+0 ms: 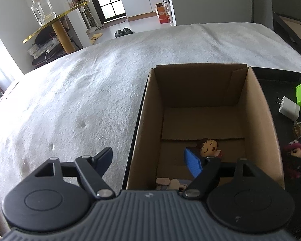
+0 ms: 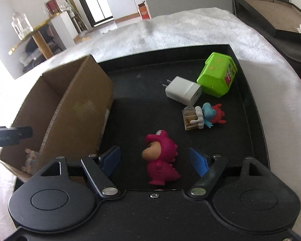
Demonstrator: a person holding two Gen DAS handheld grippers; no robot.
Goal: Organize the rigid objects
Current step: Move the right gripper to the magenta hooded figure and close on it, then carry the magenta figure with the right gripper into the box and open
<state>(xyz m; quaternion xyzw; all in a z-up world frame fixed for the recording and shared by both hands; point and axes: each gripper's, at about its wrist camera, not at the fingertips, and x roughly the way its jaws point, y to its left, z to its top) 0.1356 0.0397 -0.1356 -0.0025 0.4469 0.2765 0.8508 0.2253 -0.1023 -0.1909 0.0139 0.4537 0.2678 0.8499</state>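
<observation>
A cardboard box (image 1: 256,108) stands on a black tray (image 2: 248,92). A brown-haired figurine (image 1: 208,145) lies inside the box, with another small toy (image 1: 167,182) near its front wall. My left gripper (image 1: 150,160) is open and straddles the box's left wall, empty. My right gripper (image 2: 154,160) is open around a pink dinosaur figurine (image 2: 162,158) that lies on the tray, its pads apart from it. A white charger (image 2: 183,90), a green box (image 2: 218,74) and a blue-and-red toy (image 2: 204,115) lie further back on the tray.
The tray sits on a white fuzzy blanket (image 1: 80,100). A gold-edged side table with a glass jar (image 1: 43,10) stands at the far left. A dark bed frame (image 2: 271,14) is at the far right.
</observation>
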